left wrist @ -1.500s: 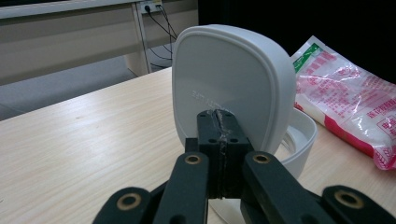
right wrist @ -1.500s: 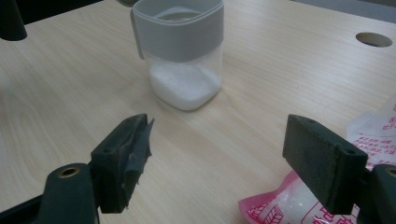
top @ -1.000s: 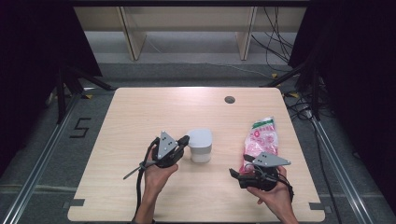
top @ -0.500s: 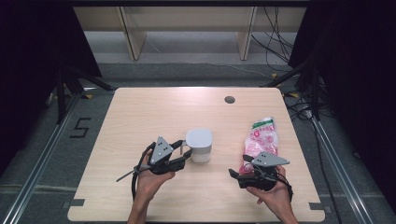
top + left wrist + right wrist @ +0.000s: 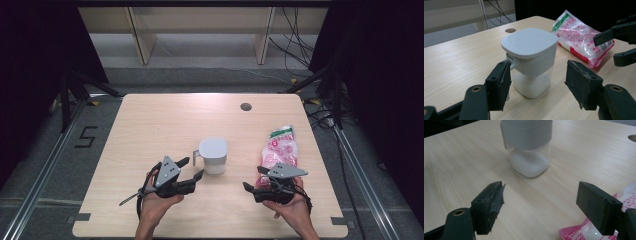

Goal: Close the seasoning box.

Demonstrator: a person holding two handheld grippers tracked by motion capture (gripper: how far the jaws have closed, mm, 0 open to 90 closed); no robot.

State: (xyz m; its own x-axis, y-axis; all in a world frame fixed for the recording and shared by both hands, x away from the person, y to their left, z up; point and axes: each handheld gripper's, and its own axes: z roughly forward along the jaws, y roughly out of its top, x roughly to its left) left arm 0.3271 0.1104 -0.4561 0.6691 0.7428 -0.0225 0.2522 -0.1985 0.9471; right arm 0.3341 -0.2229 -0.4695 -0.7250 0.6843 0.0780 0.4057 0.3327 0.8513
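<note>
High view: pale wooden rectangular desk (image 5: 165,125) w/ a small round dark hole (image 5: 245,106) near its far edge. On its right side lies a pink-and-white plastic food packet with a green end (image 5: 281,149). Near the middle stands a clear square plastic container with a white lid and side handle (image 5: 214,156), upright, white powder in the bottom. Left tongs (image 5: 192,168) sit just beside the container's handle, jaws have just been opening, now spread wide, nothing gripped; in left gripper view the container stands just beyond the pads, apart from them. Right tongs (image 5: 253,179) at the packet's near end, also released, jaws spread, nothing between them.
</note>
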